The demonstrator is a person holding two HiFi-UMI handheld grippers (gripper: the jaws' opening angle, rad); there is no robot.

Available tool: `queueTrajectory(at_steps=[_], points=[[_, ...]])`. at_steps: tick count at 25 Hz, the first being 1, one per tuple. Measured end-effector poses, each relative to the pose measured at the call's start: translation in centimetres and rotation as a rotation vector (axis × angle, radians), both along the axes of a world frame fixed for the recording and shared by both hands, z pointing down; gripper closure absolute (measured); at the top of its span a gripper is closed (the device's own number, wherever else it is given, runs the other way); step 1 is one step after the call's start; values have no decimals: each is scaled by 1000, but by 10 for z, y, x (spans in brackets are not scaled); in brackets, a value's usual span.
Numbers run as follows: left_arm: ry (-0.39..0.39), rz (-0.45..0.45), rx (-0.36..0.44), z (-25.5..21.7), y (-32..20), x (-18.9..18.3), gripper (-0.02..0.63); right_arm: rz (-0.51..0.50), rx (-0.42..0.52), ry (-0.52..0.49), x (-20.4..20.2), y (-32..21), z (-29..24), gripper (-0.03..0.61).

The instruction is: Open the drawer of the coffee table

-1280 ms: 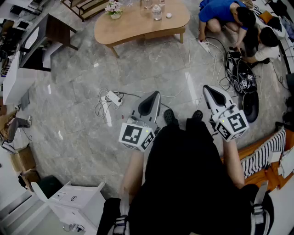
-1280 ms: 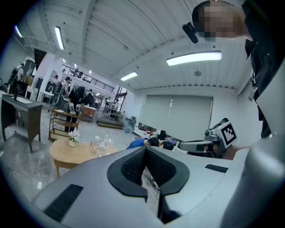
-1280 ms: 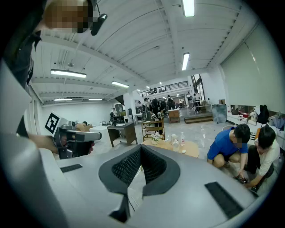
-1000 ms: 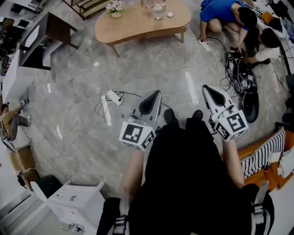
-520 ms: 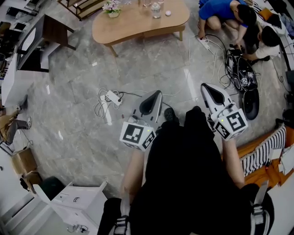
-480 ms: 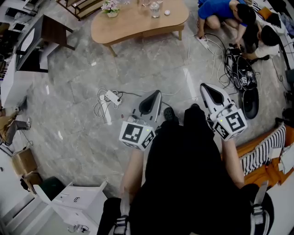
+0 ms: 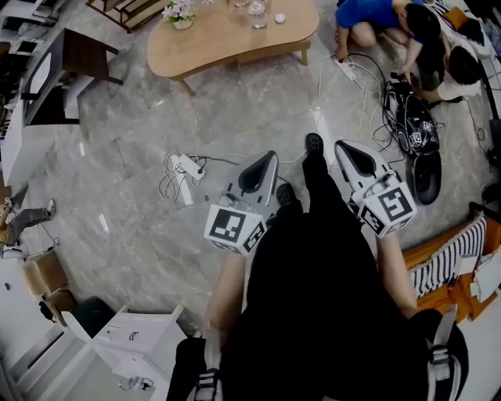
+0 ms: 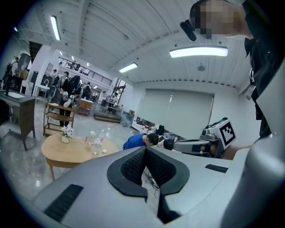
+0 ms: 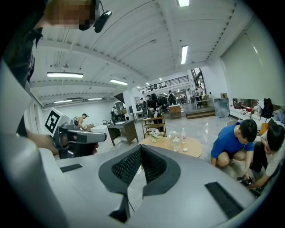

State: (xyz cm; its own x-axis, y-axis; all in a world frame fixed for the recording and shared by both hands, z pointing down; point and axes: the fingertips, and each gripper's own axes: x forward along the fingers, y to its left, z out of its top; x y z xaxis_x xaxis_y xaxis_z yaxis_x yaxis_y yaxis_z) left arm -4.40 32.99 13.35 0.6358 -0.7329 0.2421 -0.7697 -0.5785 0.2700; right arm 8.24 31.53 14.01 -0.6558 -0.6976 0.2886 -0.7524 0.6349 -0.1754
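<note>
L gripper (image 7: 264,161) & R gripper (image 7: 345,152) are riding clamped shut, empty, side by side, aiming fwd, prob. since nothing's reachable yet. Coffee table (image 7: 223,37) is sitting well ahead of both tips; drawer isn't showing.

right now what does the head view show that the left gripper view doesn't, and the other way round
Only the head view: the white power strip with its coiled cable, the white cabinet and the black-and-white striped cloth. Only the left gripper view: the ribbed white ceiling with its long strip lights. Both: the light wooden oval coffee table, the crouching person in the blue shirt, and the right gripper.
</note>
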Motion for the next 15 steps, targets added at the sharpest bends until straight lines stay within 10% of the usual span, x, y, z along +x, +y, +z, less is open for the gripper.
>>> queueTrajectory(at_steps=[15], points=[[-32, -107, 22, -27, -142, 97, 603, -164, 24, -48, 65, -161, -6, 566]])
